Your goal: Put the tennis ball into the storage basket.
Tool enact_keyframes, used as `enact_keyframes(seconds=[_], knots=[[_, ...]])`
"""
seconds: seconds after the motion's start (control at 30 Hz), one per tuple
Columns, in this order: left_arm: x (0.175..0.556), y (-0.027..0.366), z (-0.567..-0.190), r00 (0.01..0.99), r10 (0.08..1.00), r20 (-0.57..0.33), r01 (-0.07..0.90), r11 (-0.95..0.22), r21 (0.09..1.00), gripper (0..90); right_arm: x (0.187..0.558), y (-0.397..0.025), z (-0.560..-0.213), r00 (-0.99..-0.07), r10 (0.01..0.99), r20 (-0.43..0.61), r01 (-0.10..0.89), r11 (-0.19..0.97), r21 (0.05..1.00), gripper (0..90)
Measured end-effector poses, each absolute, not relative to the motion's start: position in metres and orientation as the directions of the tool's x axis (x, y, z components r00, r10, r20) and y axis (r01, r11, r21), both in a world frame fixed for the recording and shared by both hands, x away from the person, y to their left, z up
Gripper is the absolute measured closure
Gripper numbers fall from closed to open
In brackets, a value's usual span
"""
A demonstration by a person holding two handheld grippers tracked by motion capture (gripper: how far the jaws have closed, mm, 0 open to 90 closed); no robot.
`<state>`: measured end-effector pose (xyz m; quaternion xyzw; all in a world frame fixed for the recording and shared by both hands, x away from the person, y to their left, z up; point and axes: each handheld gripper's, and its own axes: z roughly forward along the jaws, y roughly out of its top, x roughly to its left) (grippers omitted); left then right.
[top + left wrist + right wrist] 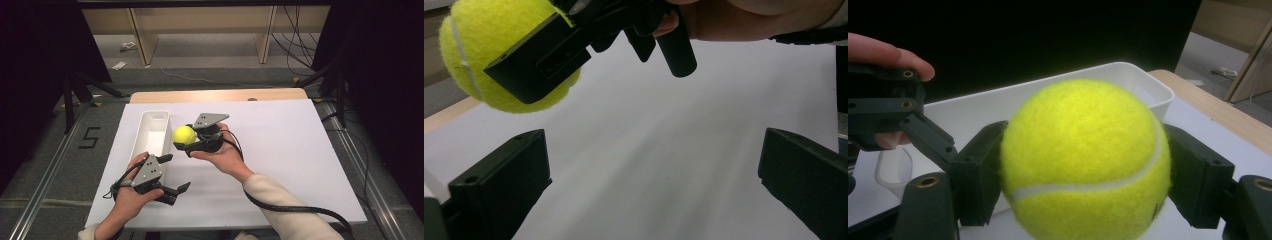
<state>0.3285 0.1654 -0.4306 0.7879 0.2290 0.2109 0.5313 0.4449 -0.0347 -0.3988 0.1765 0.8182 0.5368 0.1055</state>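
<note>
A yellow tennis ball (184, 134) is held just above the table, right beside the long white bin (155, 114). My right gripper (183, 141) is shut on the ball, one jaw on each side of it. In the right gripper view the ball (1083, 160) sits between the jaws, with the bin (988, 107) behind it, apparently empty. My left gripper (176, 172) is open with nothing in it, near the bin's front end. In the left gripper view its jaws (651, 180) stand wide apart, and the ball (469, 45) hangs at the upper left.
A white sheet (280, 150) covers most of the table, with a wooden strip (220, 95) at the far edge. A black cable (290, 207) trails from the right gripper along the forearm. Dark stands and floor surround the table.
</note>
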Motion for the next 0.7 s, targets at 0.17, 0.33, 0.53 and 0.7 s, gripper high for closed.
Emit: enact_keyframes(seconds=[0.17,0.33,0.53,0.7], knots=[[0.3279,0.1650,-0.4308,0.808,0.583,0.081,0.143,-0.328,0.934,0.0,0.4449,-0.0333,-0.3992,-0.917,0.399,0.018,0.176,0.363,0.915,26.3],[0.3277,0.1649,-0.4309,0.808,0.584,0.079,0.146,-0.328,0.933,0.0,0.4453,-0.0324,-0.3990,-0.918,0.397,0.019,0.177,0.365,0.914,26.3],[0.3274,0.1645,-0.4311,0.809,0.583,0.076,0.149,-0.327,0.933,0.0,0.4456,-0.0302,-0.3991,-0.920,0.392,0.019,0.174,0.364,0.915,26.4],[0.3270,0.1644,-0.4311,0.811,0.581,0.072,0.151,-0.327,0.933,0.0,0.4463,-0.0284,-0.3987,-0.920,0.391,0.018,0.172,0.364,0.915,26.4]])
